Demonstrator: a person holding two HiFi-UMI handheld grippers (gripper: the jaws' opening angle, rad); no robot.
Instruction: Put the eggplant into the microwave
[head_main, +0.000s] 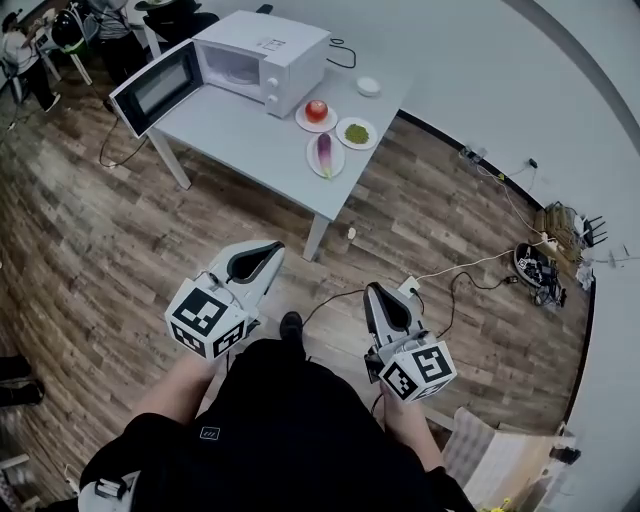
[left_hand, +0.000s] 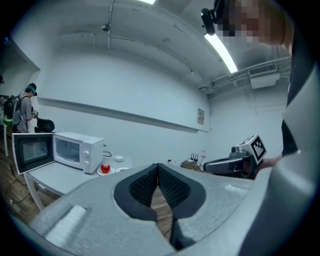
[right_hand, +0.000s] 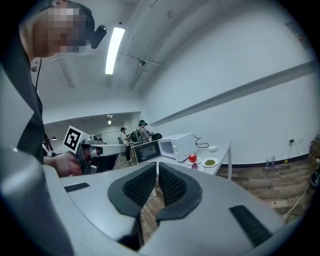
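microwave: the microwave (head_main: 270, 55) stands at the far left of the bench (head_main: 240, 140), with its door (head_main: 155, 88) swung open to the left.
left claw: the left claw (head_main: 262, 256) is clenched tip to tip with nothing in it. It is held low in front of the person, well short of the bench.
eggplant: the eggplant (head_main: 324, 153) lies on a plate (head_main: 311, 160) by the bench's near edge, to the right of the microwave.
key relation: the eggplant is ahead of both claws and roughly between their lines, well apart from each. Its long axis runs near to far, away from the person.
nearer claw: the left claw looks a bit nearer, and it is also on the microwave side.
right claw: the right claw (head_main: 378, 300) is clenched and empty, held further back than the left.
hard to see: the eggplant can't be picked out in the left gripper view and shows only as a tiny dark bit in the right gripper view. The microwave cavity is too bright to read.
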